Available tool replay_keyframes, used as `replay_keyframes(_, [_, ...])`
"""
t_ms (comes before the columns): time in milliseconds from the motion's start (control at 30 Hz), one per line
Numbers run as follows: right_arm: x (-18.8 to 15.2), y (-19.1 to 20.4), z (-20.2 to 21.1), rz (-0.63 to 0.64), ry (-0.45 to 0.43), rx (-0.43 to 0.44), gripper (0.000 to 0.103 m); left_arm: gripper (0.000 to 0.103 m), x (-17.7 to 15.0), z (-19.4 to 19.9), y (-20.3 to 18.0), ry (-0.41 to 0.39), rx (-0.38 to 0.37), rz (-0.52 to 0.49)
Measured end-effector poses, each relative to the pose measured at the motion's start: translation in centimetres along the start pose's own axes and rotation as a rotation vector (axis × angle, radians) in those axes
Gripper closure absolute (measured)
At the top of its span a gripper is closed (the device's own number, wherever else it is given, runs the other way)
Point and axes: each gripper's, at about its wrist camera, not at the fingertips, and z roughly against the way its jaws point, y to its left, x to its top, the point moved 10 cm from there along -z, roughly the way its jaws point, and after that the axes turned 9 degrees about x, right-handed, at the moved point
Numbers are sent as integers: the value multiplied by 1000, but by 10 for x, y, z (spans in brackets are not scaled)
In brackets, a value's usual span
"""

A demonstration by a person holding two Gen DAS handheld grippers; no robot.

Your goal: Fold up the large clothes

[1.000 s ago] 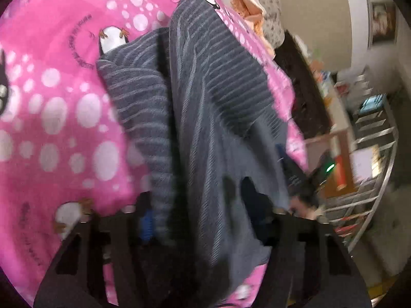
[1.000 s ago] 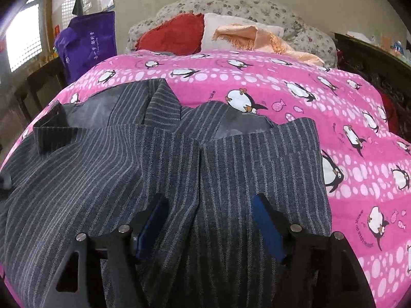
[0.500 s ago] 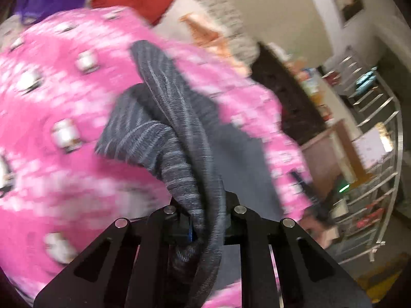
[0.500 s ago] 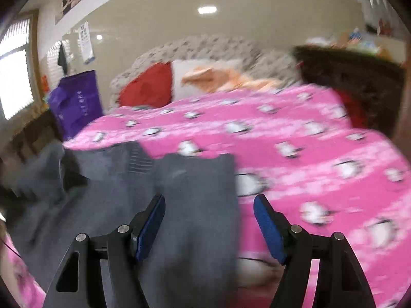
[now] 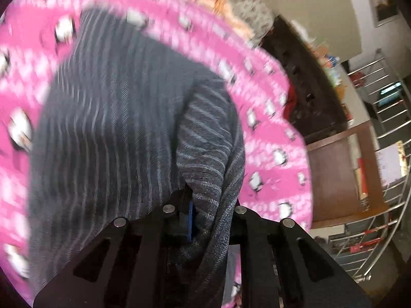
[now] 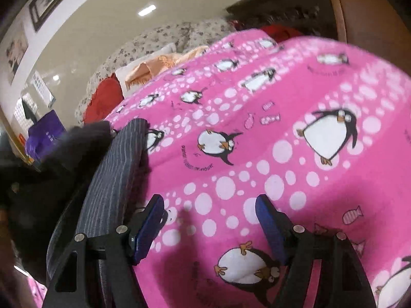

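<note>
Pink penguin bedspread is covering the bed, with the gray striped garment lying bunched near its edge. Left claw is pinching a fold of it; right claw is hovering spread over bare bedspread.

Dark curved lettering printed on pink blanket beside penguin near centre, too small and distorted to read. White characters on purple bag beyond blanket's far left corner, likewise illegible. No readable text in blurred left wrist view.
</note>
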Motion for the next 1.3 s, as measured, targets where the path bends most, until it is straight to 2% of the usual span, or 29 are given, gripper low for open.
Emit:
replay_keyframes(33, [-1, 1, -1, 0, 4, 11, 31, 90, -7, -9, -1, 2, 22, -14])
replay_keyframes(100, [-1, 4, -1, 6, 6, 29, 31, 79, -15, -13, -17, -48, 35, -66])
replay_keyframes(167, [-1, 4, -2, 4, 8, 32, 31, 42, -20, -7, -32, -86, -2, -107])
replay_keyframes(233, [-1, 4, -2, 1, 6, 37, 31, 31, -29, -5, -50, -90, -31, -153])
replay_keyframes(267, [-1, 3, 0, -3, 5, 43, 31, 29, -32, -5, -57, -90, -34, -171])
replay_keyframes(333, [0, 2, 0, -11, 2, 52, 31, 29, -35, 6, -67, -83, -91, -195])
replay_keyframes(433, [-1, 1, 1, -12, 1, 52, 31, 29, -35, 46, -81, -87, -258, -211])
replay_keyframes(467, [-1, 1, 1, -12, 1, 51, 31, 29, -33, 58, -85, -91, -291, -222])
replay_keyframes(533, [-1, 1, 0, -11, 2, 50, 31, 29, -28, 96, -79, -141, -343, -261])
replay_keyframes(600, [0, 2, 5, -5, -5, 41, 32, 29, -12, 121, -68, -212, -323, -279])
replay_keyframes(667, [3, 10, 17, 48, -14, -6, 32, 29, 0, 141, -41, -274, -275, -263])
replay_keyframes(733, [6, 31, 34, 123, -29, -23, 32, 29, 11, 150, 12, -317, -173, -244])
replay_keyframes(833, [5, 96, 74, 263, -65, 85, 31, 33, 9, 136, 68, -329, -15, -241])
replay_keyframes(900, [-3, 148, 96, 394, -79, 162, 29, 37, -8, 120, 96, -292, 51, -250])
replay_keyframes(1000, [-25, 212, 107, 562, -70, 288, 25, 37, -36, 97, 103, -229, 35, -252])
replay_keyframes(1033, [-33, 232, 104, 632, -60, 317, 25, 37, -43, 96, 100, -232, 28, -251])
replay_keyframes(1100, [-40, 247, 87, 701, -28, 303, 25, 37, -48, 97, 96, -247, 21, -253])
replay_keyframes(1167, [-39, 250, 62, 704, 23, 264, 26, 37, -47, 97, 95, -240, 10, -248])
replay_keyframes(1200, [-43, 249, 45, 683, 102, 260, 49, 37, -48, 97, 95, -236, 10, -246])
replay_keyframes(1233, [-51, 244, 33, 659, 186, 257, 80, 37, -48, 98, 95, -231, 8, -248])
replay_keyframes(1267, [-60, 242, 25, 625, 276, 274, 81, 37, -49, 101, 99, -226, 2, -249])
replay_keyframes(1300, [-62, 241, 28, 632, 279, 268, 86, 37, -48, 107, 97, -228, -3, -256])
